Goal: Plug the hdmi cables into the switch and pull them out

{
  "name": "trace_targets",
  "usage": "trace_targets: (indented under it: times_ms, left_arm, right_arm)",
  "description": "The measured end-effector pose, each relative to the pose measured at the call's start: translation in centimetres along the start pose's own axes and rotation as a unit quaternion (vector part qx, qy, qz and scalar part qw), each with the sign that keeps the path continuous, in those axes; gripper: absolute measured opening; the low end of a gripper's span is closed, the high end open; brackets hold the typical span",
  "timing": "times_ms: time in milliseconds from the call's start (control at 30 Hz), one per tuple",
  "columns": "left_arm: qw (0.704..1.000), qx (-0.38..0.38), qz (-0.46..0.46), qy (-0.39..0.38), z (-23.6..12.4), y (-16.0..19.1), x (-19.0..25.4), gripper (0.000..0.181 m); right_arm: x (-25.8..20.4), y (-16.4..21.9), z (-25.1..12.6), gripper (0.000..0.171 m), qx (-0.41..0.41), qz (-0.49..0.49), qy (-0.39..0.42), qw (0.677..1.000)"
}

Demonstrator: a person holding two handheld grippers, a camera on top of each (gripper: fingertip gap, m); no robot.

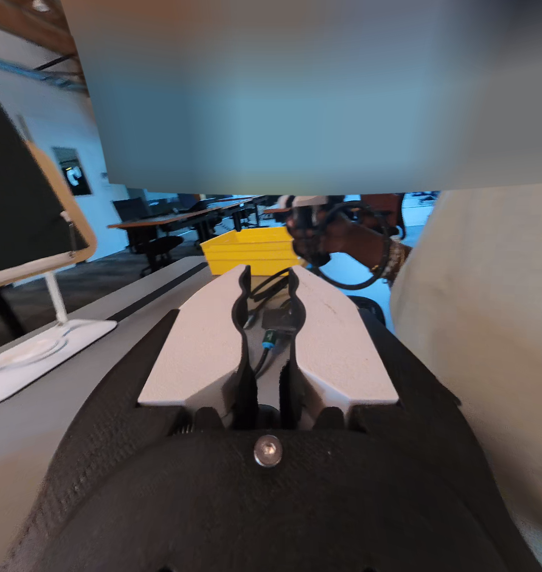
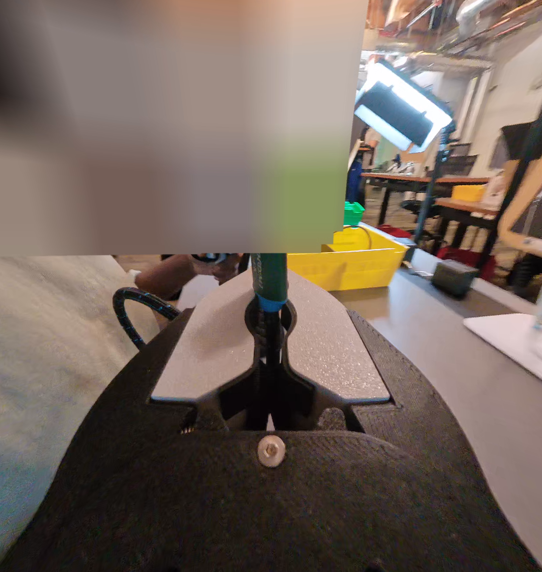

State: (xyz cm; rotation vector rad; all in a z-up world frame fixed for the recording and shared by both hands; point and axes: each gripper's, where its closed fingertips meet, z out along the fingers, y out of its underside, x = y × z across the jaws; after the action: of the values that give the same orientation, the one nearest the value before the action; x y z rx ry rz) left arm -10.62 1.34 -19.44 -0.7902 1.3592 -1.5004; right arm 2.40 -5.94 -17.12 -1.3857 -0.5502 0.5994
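In the left wrist view, my left gripper [image 1: 269, 272] is open and empty, held above the grey table. Through the gap between its fingers I see the small black HDMI switch [image 1: 279, 318] lying on the table, with a blue-banded plug [image 1: 268, 342] at its near side. More black cable [image 1: 265, 286] lies beyond the switch. In the right wrist view, my right gripper [image 2: 269, 275] is shut on a dark green HDMI plug with a blue band [image 2: 271, 291], held upright. Its braided black cable [image 2: 130, 312] loops off to the left. The right gripper also shows farther off in the left wrist view [image 1: 308, 244].
A yellow bin [image 1: 251, 250] stands on the table behind the switch and also shows in the right wrist view [image 2: 347, 263]. A framed panel on a white stand [image 1: 56, 334] stands at the left. A small black box [image 2: 452, 275] sits near the table's far edge. A person's light clothing [image 1: 480, 309] is close by. Tip to tip, the grippers are about 15 cm apart.
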Motion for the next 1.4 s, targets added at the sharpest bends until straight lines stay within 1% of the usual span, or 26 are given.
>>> trace_targets:
  times_ms: [133,200,233,333,433,500,567,600,633,667,733,833,967,1100,1200,1300,1367,1400]
  left_arm:
    - [0.999,-0.008,-0.031,-0.043,1.4,1.3,-1.5,0.028]
    - [0.997,-0.006,-0.057,-0.044,3.0,2.2,-1.5,0.031]
    - [0.997,-0.004,-0.072,-0.031,4.0,2.7,-0.9,0.032]
    - [0.994,0.002,-0.113,0.009,7.1,3.8,1.0,0.039]
    - [0.988,0.023,-0.151,0.030,9.9,4.0,2.1,0.045]
    - [0.983,0.029,-0.172,0.048,11.3,4.2,2.7,0.047]
    - [0.981,0.017,-0.178,0.071,12.2,4.8,3.5,0.047]
    - [0.981,0.015,-0.179,0.074,12.4,5.0,3.7,0.046]
    - [0.979,0.030,-0.186,0.073,12.2,4.7,3.4,0.043]
    - [0.978,0.032,-0.195,0.066,12.1,4.8,3.0,0.038]
    - [0.977,0.019,-0.194,0.080,11.8,5.2,3.4,0.030]
    - [0.980,0.004,-0.180,0.089,11.6,5.9,3.8,0.028]
    - [0.978,-0.018,-0.184,0.099,11.5,6.7,4.0,0.032]
    - [0.974,0.018,-0.200,0.102,11.1,6.0,3.8,0.039]
    - [0.971,0.051,-0.211,0.103,10.6,4.9,3.6,0.049]
    - [0.974,0.046,-0.195,0.105,10.6,4.9,3.8,0.048]
    - [0.981,0.037,-0.164,0.098,10.4,5.2,3.9,0.037]
    - [0.985,0.031,-0.145,0.091,10.3,5.4,3.9,0.025]
  right_arm:
    - [-0.1,-0.8,-2.7,0.009,-0.004,-0.052,0.029,0.998]
    - [0.0,-0.8,-3.0,0.008,-0.001,-0.061,0.040,0.997]
    - [0.0,-0.7,-2.8,0.008,-0.001,-0.061,0.040,0.997]
    - [-0.6,0.2,-1.0,0.009,-0.007,-0.066,0.015,0.998]
    - [-1.5,1.7,2.0,0.009,-0.034,-0.084,-0.028,0.995]
    - [-2.2,2.8,3.9,0.009,-0.062,-0.103,-0.057,0.991]
    - [-3.0,3.2,5.6,0.009,-0.071,-0.119,-0.085,0.987]
    - [-3.4,3.3,6.2,0.009,-0.072,-0.125,-0.100,0.984]
    - [-3.9,3.1,6.4,0.009,-0.068,-0.124,-0.117,0.983]
    - [-3.8,2.7,6.7,0.009,-0.056,-0.124,-0.116,0.984]
    - [-4.0,2.5,6.9,0.009,-0.046,-0.119,-0.125,0.984]
    - [-4.3,3.2,7.2,0.009,-0.057,-0.112,-0.136,0.983]
    - [-4.4,4.7,7.6,0.009,-0.104,-0.127,-0.136,0.977]
    - [-4.1,5.6,7.8,0.009,-0.163,-0.156,-0.132,0.965]
    - [-4.3,4.8,8.1,0.009,-0.166,-0.163,-0.146,0.961]
    - [-4.7,5.0,8.5,0.009,-0.185,-0.147,-0.168,0.957]
    - [-4.7,6.0,8.7,0.009,-0.228,-0.133,-0.176,0.948]
    - [-4.6,6.6,8.6,0.009,-0.250,-0.131,-0.177,0.943]
